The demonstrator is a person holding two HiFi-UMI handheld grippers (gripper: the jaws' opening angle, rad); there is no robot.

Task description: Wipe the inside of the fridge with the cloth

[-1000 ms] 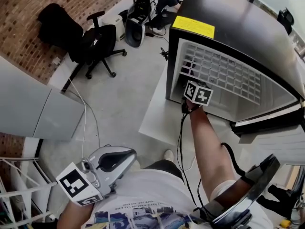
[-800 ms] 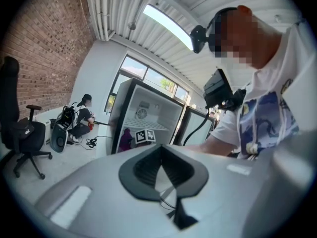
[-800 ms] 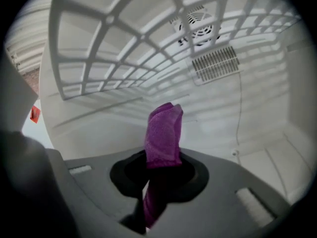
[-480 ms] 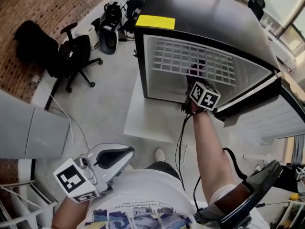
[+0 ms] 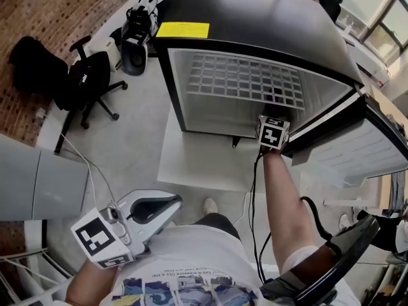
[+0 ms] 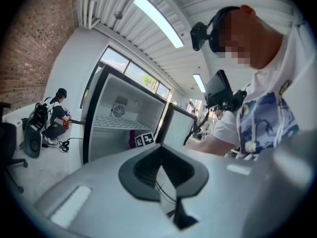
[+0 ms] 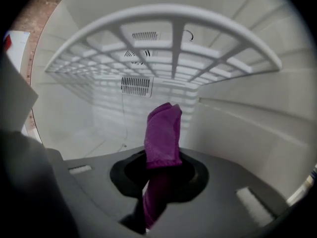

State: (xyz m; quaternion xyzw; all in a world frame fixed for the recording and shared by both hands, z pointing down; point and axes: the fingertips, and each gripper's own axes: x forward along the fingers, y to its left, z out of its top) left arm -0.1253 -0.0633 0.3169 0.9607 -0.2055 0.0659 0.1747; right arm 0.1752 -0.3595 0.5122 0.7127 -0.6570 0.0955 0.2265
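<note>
Rightward since a second ago, the right gripper now reaches under the wire shelf near the fridge right wall, jaws clamped on the purple cloth. Wiping looks under way, and the next move calls for pressing the cloth's free end against wall or floor. The left gripper hangs closed and empty near the person's waist.

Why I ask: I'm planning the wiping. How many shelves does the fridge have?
1. A white wire shelf sits high in the fridge, above the cloth. Others may be hidden.
</note>
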